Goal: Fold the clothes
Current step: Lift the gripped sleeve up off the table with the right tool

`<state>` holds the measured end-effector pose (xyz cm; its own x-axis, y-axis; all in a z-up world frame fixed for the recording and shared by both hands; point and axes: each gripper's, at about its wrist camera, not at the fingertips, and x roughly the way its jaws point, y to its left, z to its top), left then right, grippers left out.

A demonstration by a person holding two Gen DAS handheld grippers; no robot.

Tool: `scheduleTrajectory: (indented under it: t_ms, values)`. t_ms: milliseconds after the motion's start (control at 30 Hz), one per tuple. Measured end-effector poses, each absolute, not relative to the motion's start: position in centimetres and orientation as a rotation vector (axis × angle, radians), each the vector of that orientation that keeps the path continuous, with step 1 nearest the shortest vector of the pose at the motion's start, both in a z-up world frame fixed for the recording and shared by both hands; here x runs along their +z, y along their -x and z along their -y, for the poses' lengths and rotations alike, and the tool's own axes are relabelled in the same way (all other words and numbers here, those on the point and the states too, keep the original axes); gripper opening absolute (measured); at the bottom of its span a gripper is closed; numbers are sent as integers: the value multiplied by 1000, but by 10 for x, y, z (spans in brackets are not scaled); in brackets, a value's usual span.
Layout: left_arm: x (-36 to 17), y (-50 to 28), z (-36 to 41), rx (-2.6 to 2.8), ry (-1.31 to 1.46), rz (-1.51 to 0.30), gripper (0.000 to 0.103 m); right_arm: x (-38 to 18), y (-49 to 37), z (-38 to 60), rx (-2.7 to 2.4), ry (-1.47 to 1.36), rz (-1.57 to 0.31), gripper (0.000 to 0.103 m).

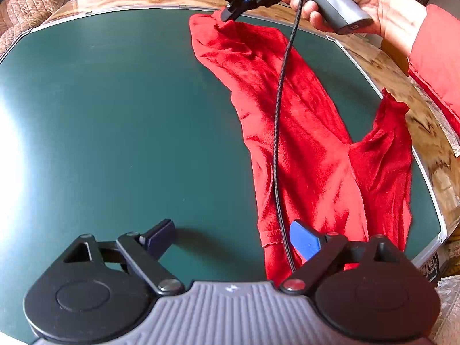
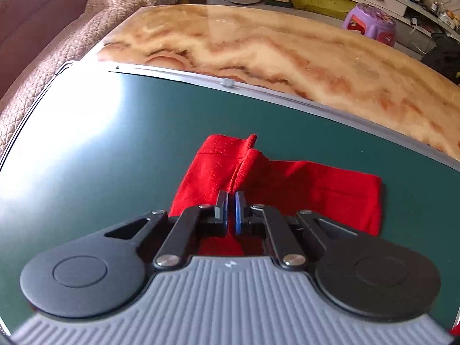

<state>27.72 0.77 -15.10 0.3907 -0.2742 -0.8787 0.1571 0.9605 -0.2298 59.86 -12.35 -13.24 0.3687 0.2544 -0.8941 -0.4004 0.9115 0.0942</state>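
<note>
Soft red cloth garment (image 1: 310,143); glossy green mat (image 1: 115,115)

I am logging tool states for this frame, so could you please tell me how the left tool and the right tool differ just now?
The left tool is open, its fingers spread wide; the right tool is shut on the red garment. The left tool holds nothing and sits near the garment's near hem; the right tool pinches the garment at its far end. Both are over the green mat.
</note>
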Motion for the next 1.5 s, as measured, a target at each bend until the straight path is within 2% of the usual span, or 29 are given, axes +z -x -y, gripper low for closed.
scheduleTrajectory:
  t_ms: [533, 833, 1167, 1500]
  values:
    - [-153, -280, 1, -267, 96, -1133, 93, -135, -595, 109, 433, 179, -1118, 10]
    - [-155, -280, 4, -269, 88, -1127, 95, -129, -611, 114, 349, 140, -1047, 13]
    - [-156, -279, 2, -277, 91, -1118, 96, -143, -635, 118, 403, 15, -1034, 13]
    - [-157, -280, 8, -276, 67, -1115, 97, -165, -654, 101, 368, 81, -1090, 12]
